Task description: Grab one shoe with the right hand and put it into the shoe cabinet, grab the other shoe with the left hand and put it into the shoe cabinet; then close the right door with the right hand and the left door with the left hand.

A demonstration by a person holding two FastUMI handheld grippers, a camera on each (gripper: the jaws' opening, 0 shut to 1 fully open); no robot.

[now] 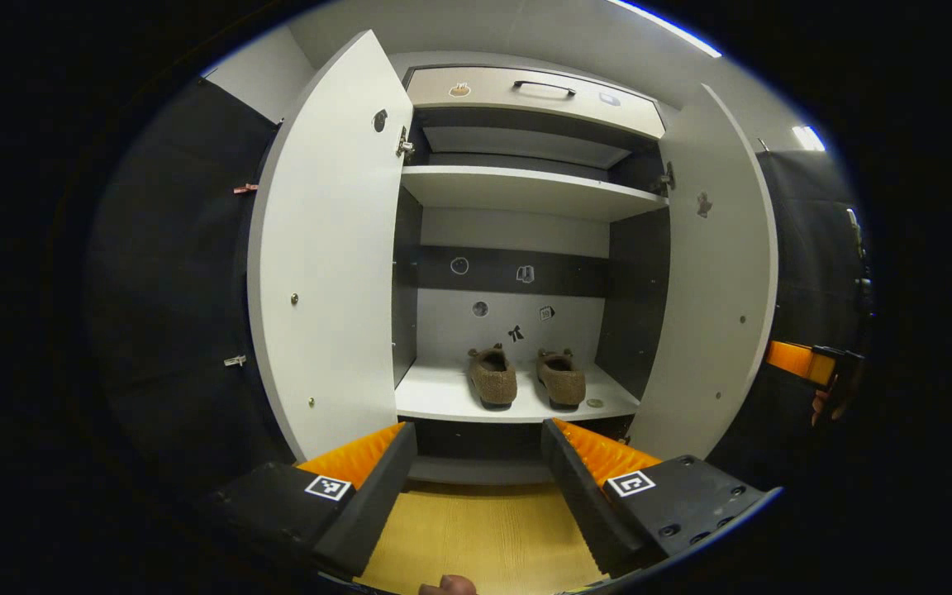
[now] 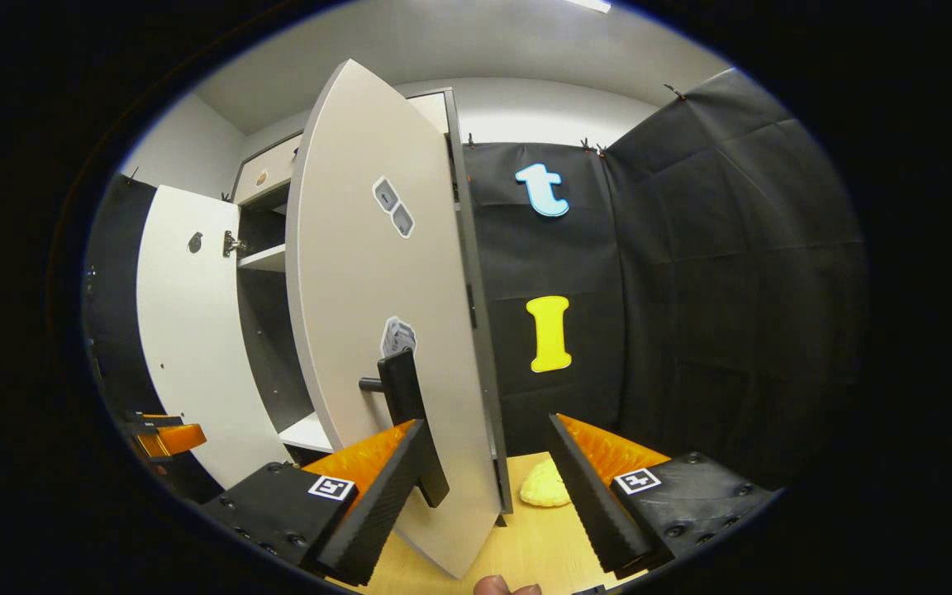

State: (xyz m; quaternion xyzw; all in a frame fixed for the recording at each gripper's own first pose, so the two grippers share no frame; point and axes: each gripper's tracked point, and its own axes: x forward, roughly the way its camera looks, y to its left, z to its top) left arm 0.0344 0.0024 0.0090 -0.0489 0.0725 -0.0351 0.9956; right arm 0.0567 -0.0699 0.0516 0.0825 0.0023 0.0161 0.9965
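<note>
Both brown slippers sit side by side on the low shelf [image 1: 443, 397] of the shoe cabinet [image 1: 525, 190], toes pointing to the far wall: left slipper [image 1: 492, 377], right slipper [image 1: 561, 378], close together but apart. A small round object [image 1: 595, 403] lies just right of the right slipper. Left door [image 1: 327, 248] and right door [image 1: 716, 289] both stand wide open. Left hand-held gripper [image 1: 480, 471] is spread, empty, held back from the cabinet front above the wood floor [image 1: 476, 537]. Right hand-held gripper [image 2: 484, 471] is spread wide at the right door's near edge; left finger [image 2: 377, 496] beside the black door handle [image 2: 410, 421], whether touching it unclear. A yellow cloth-like lump [image 2: 544, 486] lies on the floor beyond the door.
</note>
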